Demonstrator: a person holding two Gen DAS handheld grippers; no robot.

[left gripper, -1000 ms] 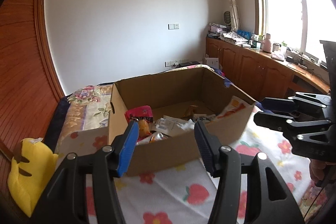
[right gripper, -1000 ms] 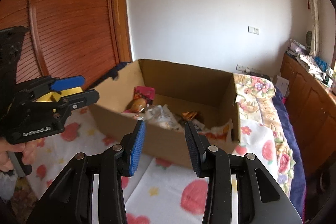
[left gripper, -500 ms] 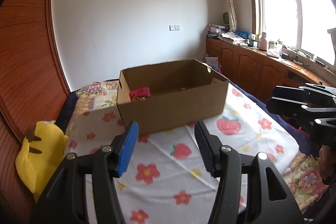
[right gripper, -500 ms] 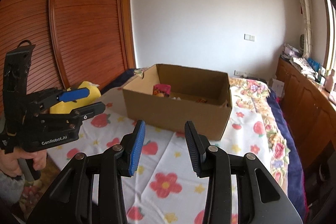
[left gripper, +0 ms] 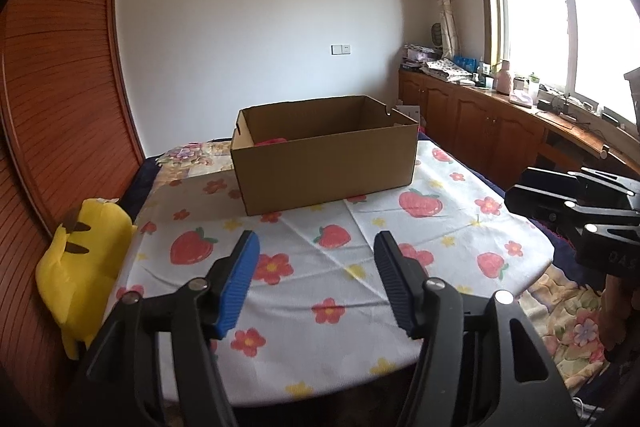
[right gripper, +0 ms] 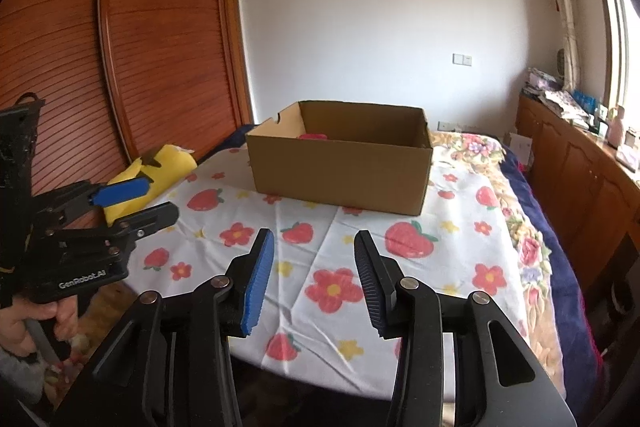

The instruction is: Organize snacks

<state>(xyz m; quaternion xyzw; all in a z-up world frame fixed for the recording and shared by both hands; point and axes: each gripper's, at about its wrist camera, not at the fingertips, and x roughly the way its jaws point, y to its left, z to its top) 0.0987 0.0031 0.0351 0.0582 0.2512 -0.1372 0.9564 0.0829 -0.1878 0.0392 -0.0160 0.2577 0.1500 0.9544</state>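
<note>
Left wrist view: the cardboard box [left gripper: 324, 155] holding a pink snack packet [left gripper: 271, 141] sits far across the strawberry cloth [left gripper: 332, 267], while left gripper [left gripper: 316, 281] and right gripper [right gripper: 314, 279] hang near, empty, jaws opening, apparently finished.

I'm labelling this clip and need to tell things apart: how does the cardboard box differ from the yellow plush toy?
The cardboard box is brown, stiff and straight-edged; the yellow plush toy is bright, soft and rounded. The box stands open-topped in the middle of the strawberry-print cloth; the toy sits at the cloth's edge by the wooden wardrobe doors. Neither is held.
</note>
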